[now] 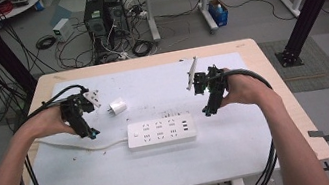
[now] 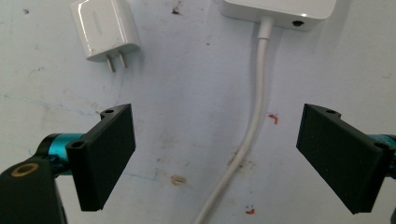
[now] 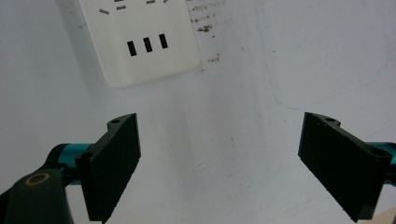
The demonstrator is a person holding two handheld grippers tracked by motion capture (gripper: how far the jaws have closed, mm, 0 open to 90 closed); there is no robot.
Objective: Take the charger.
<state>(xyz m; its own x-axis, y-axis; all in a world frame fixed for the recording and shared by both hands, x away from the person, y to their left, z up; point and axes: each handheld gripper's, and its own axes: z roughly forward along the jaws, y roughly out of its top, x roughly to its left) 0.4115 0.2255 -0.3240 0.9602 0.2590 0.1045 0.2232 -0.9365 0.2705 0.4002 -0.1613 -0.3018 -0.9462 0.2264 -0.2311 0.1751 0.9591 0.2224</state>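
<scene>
A white power strip (image 1: 160, 132) lies flat at the middle of the white table mat, and its cord (image 1: 80, 146) runs off to the left. A small white plug-in charger (image 1: 117, 106) lies on its side just behind the strip's left end. My left gripper (image 1: 91, 133) hovers left of the strip, jaws wide apart over the cord (image 2: 254, 121), with the charger (image 2: 103, 29) ahead on the left. Right of the strip's USB end (image 3: 147, 44), my right gripper (image 1: 206, 111) is held with its jaws wide apart over bare mat. Both grippers are open and hold nothing.
The white mat (image 1: 240, 135) covers most of a wooden table (image 1: 270, 69). Black cables trail from both grippers toward the table's front edge. Beyond the far edge, computers (image 1: 104, 16), cable tangles and desk legs stand on the floor.
</scene>
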